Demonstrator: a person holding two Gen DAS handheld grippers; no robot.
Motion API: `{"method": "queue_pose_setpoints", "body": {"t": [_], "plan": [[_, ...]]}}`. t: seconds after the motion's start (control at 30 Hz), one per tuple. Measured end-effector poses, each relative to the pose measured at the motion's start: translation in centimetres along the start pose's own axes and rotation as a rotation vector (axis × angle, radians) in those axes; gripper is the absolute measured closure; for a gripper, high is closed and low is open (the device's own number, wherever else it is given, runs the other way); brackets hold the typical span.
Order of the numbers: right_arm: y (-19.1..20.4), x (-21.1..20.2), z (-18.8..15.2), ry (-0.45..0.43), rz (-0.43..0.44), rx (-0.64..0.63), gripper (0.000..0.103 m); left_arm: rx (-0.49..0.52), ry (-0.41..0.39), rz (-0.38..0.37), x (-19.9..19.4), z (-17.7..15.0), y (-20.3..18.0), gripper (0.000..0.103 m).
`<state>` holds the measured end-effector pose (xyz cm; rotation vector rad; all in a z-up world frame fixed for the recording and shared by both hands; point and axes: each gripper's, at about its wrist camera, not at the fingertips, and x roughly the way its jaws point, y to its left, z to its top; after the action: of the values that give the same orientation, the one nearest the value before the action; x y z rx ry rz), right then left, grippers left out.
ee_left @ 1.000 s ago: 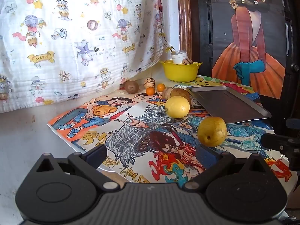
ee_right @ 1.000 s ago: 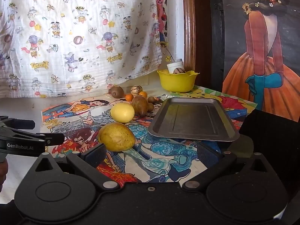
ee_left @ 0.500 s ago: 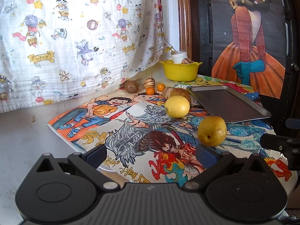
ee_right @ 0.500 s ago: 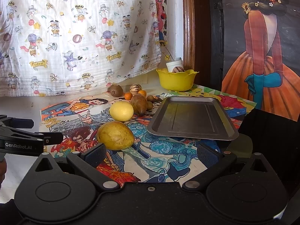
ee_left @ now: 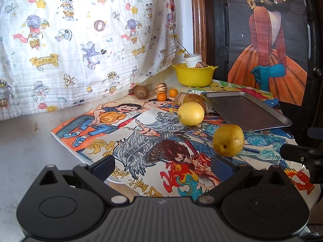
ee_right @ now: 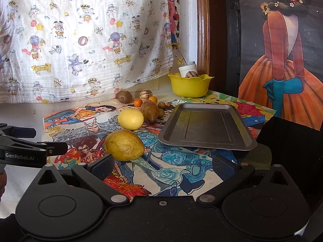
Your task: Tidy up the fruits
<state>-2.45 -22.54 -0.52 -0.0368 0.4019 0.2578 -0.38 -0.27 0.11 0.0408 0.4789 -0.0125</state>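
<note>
A yellow-brown pear [ee_left: 228, 140] [ee_right: 124, 145] lies nearest on the cartoon-print cloth. Behind it sit a yellow lemon [ee_left: 190, 113] [ee_right: 130, 119], a brown pear-shaped fruit [ee_right: 149, 111], two small oranges [ee_left: 162, 96], a kiwi [ee_left: 141, 92] and a striped melon-like fruit [ee_left: 160, 88]. An empty grey metal tray [ee_left: 245, 111] [ee_right: 206, 126] rests to the right. My left gripper [ee_left: 162, 164] is open, low over the cloth, left of the pear. My right gripper [ee_right: 162, 164] is open too, with the pear just beyond its left finger.
A yellow bowl [ee_right: 189, 86] with a white jar and a striped fruit stands at the back by the wooden frame. A patterned white sheet hangs behind. The table edge drops off at the right, by a dark painted door panel [ee_left: 268, 40].
Both grippers have crept slightly forward; the fruits and tray look a little closer. Nothing on the table has moved.
</note>
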Motion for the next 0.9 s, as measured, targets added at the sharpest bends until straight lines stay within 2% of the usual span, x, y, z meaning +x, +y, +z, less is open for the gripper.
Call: {"method": "queue_pose_setpoints", "body": {"t": [0.9], "plan": [[0.03,0.17,0.03,0.003,-0.001,-0.001,0.000,-0.001,0.006,0.000,0.07,-0.26,0.04,0.000]]}}
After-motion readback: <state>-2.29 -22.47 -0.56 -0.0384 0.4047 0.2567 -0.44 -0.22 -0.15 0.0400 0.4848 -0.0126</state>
